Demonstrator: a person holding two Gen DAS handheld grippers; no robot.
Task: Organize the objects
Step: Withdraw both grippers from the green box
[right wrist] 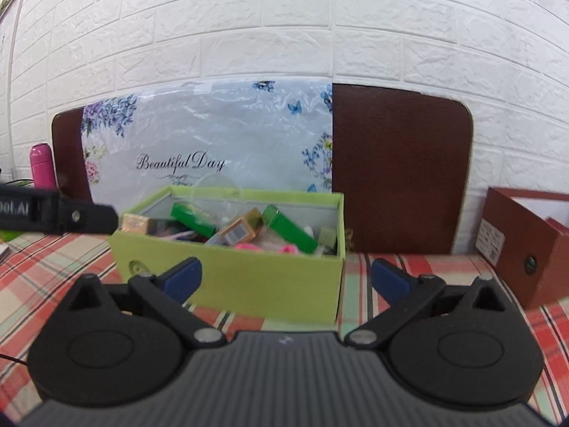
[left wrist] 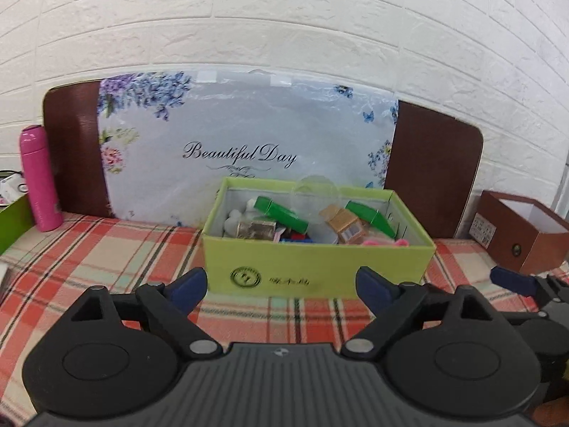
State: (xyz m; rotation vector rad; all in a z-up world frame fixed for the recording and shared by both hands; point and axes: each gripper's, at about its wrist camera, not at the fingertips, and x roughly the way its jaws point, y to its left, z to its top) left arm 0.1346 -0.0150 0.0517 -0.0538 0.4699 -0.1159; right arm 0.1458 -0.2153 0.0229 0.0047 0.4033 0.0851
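**Both tongs wide and empty at the filled green box**

Green box point(left wrist: 316, 267) sits mid-table on the plaid cloth point(left wrist: 106, 256), in front of the floral "Beautiful Day" bag point(left wrist: 242, 135). Inside it: green cartons point(left wrist: 284, 213), a gold-brown carton point(left wrist: 343, 226), something pink, loosely heaped.

Left gripper point(left wrist: 282, 283) has its jaws spread wide, nothing between them, facing the box's front wall. Right gripper point(right wrist: 286, 279) likewise wide and empty, straddling the box's near right corner.

Judgement: sorting looks near done. If the box is next to be gripped, take it by a wall, squarely, keeping it level so the heap doesn't spill.

Left view alone shows the box logo plainly and a green edge at far left. Right view alone shows the left gripper from the side, beside the box's left end, and the brown box point(right wrist: 533, 245) more fully.
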